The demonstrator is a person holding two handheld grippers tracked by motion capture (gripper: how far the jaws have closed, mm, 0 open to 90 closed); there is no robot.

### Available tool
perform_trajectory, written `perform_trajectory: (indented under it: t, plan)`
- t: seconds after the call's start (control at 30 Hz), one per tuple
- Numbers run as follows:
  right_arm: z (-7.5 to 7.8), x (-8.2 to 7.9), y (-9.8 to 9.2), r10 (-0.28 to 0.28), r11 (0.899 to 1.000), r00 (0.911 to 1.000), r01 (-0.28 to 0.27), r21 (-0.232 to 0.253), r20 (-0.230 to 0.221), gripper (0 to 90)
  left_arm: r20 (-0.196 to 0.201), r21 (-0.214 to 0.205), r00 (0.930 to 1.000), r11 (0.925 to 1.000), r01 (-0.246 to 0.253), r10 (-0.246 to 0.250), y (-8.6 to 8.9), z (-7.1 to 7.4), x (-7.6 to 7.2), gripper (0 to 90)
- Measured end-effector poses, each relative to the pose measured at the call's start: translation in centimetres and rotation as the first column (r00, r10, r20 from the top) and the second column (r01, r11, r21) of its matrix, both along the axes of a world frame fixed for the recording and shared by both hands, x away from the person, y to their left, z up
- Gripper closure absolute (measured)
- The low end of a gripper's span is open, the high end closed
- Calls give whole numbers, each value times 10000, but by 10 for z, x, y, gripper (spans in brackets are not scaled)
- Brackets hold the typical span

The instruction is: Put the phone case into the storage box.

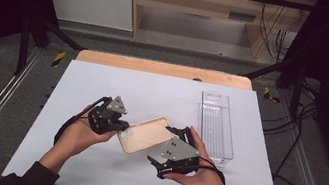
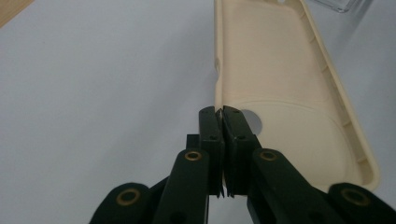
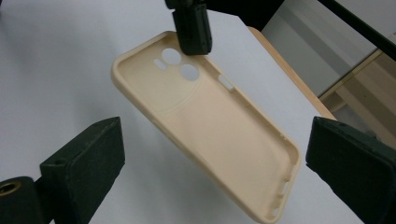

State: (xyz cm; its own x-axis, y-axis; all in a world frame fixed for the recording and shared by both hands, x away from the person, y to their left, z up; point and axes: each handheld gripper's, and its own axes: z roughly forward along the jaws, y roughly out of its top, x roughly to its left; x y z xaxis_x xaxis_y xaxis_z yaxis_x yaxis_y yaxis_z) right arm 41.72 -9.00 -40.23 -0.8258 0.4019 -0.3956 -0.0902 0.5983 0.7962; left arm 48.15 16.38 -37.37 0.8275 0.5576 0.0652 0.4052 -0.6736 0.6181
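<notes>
The left tongs (image 2: 221,122) pinch the phone case (image 1: 146,134) by its camera-end rim, seemingly lifted, while the right tongs (image 3: 205,154), wide open and empty, must close on its free end.

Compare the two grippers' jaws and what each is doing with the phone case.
The left gripper is shut on the rim of the beige phone case at its camera-hole end; the right gripper is open, its jaws wide apart with the case between them, untouched. Both are black, hand-held.
</notes>
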Motion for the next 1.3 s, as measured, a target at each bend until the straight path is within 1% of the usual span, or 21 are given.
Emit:
perform_trajectory:
  t: [0.1, 0.17, 0.27, 0.3, 0.47, 0.57, 0.63, 0.7, 0.8, 0.87, 0.9, 1.0, 1.07, 1.1, 1.13, 1.17, 1.23, 1.27, 1.3]
  plan:
    - [0, -1, 5, 181, 9992, 9998, -181, -348, 10, 49, -13, 89, 10000, 10000, 22, -22, -1, 3, 1, 878]
    - [0, -1, 8, 283, 9979, 9995, -275, -586, 128, 58, -3, 217, 10000, 9997, 72, -72, -2, 5, 1, 878]
    - [1, -1, 12, 470, 9961, 9989, -461, -757, 91, 76, 28, 334, 9999, 9993, 149, -150, -5, 8, 1, 878]
    - [1, -1, 14, 530, 9951, 9986, -523, -837, 61, 82, 12, 301, 9999, 9995, 131, -131, -6, 8, 1, 878]
    - [1, -2, 24, 830, 9893, 9965, -808, -1212, 136, 113, -10, 590, 9997, 9980, 244, -244, -11, 12, 2, 878]
    - [1, -1, 26, 903, 9879, 9958, -881, -1278, 121, 126, -18, 715, 9997, 9971, 251, -251, -12, 13, 5, 878]
    - [2, -1, 31, 1031, 9833, 9946, -997, -1524, 144, 148, -27, 723, 9997, 9970, 262, -261, -12, 14, 6, 878]
    - [2, -1, 32, 1080, 9820, 9940, -1039, -1578, 177, 161, -39, 737, 9996, 9969, 287, -285, -12, 15, 6, 878]
    - [7, -3, 36, 1294, 9739, 9910, -1203, -1923, 352, 187, -9, 805, 9996, 9963, 288, -288, -14, 15, 6, 878]
    - [8, -4, 37, 1309, 9733, 9908, -1218, -1946, 341, 187, -11, 844, 9995, 9959, 324, -324, -15, 16, 6, 878]
    - [10, -5, 37, 1362, 9706, 9897, -1242, -2061, 451, 193, -25, 869, 9995, 9957, 316, -315, -16, 17, 6, 878]
    - [12, -5, 38, 1334, 9707, 9898, -1203, -2081, 499, 195, -2, 947, 9995, 9950, 318, -319, -17, 18, 6, 878]
    - [13, -4, 38, 1356, 9683, 9895, -1215, -2184, 509, 201, 17, 1022, 9994, 9942, 337, -341, -19, 21, 7, 878]
    - [14, -4, 39, 1370, 9654, 9893, -1219, -2305, 506, 210, 48, 1037, 9993, 9940, 357, -364, -19, 24, 7, 878]
    - [14, -4, 39, 1370, 9654, 9893, -1219, -2305, 506, 210, 48, 1037, 9993, 9940, 357, -364, -19, 24, 7, 878]
    - [14, -3, 40, 1390, 9620, 9889, -1224, -2440, 520, 228, 93, 1085, 9992, 9934, 386, -398, -20, 27, 7, 878]
    - [14, -3, 41, 1363, 9613, 9895, -1201, -2478, 491, 236, 138, 1096, 9990, 9931, 409, -426, -20, 29, 7, 878]
    - [14, -3, 42, 1340, 9600, 9893, -1151, -2553, 577, 248, 197, 1080, 9989, 9933, 404, -428, -20, 31, 7, 878]
    - [14, -2, 42, 1293, 9583, 9899, -1096, -2638, 584, 256, 219, 1164, 9988, 9924, 409, -437, -20, 32, 7, 878]
